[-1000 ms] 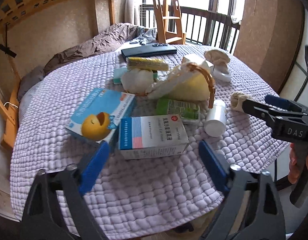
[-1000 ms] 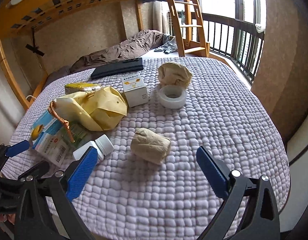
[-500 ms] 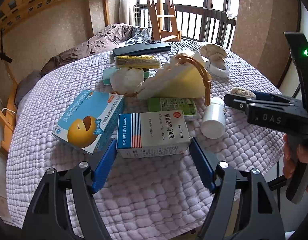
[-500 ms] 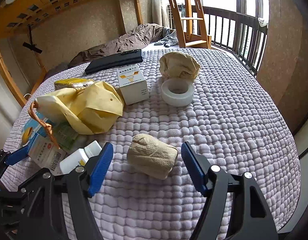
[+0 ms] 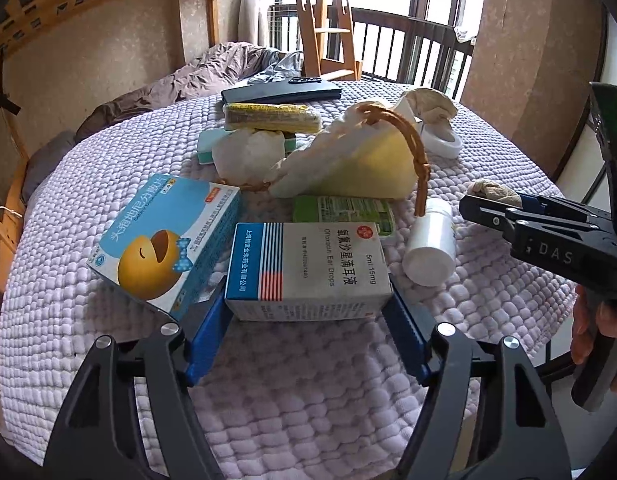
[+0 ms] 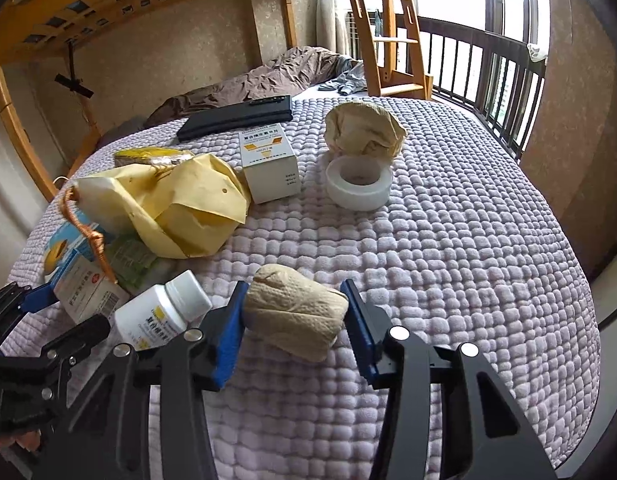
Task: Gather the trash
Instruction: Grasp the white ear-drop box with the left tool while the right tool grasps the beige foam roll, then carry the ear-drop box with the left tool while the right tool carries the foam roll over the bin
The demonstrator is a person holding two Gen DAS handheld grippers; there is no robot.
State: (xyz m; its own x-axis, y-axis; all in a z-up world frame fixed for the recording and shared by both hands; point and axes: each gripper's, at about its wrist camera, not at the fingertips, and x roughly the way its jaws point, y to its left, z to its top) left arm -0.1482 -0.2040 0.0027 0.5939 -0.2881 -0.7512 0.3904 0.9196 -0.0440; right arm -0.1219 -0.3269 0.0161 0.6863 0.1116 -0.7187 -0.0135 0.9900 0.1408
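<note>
The left gripper points down, its blue jaws just closing in, pads touching a box on both sides; the right gripper has just squeezed a paper wad.

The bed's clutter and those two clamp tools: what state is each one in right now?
Left gripper: jaws just closing, pads against the ear drops box.
Right gripper: jaws just closing, pads pressing the crumpled brown tissue.
White pill bottle: lying on its side, capped.
Tape roll: lying flat.
Yellow paper bag: crumpled, slumped.
Duck box: tilted.
</note>
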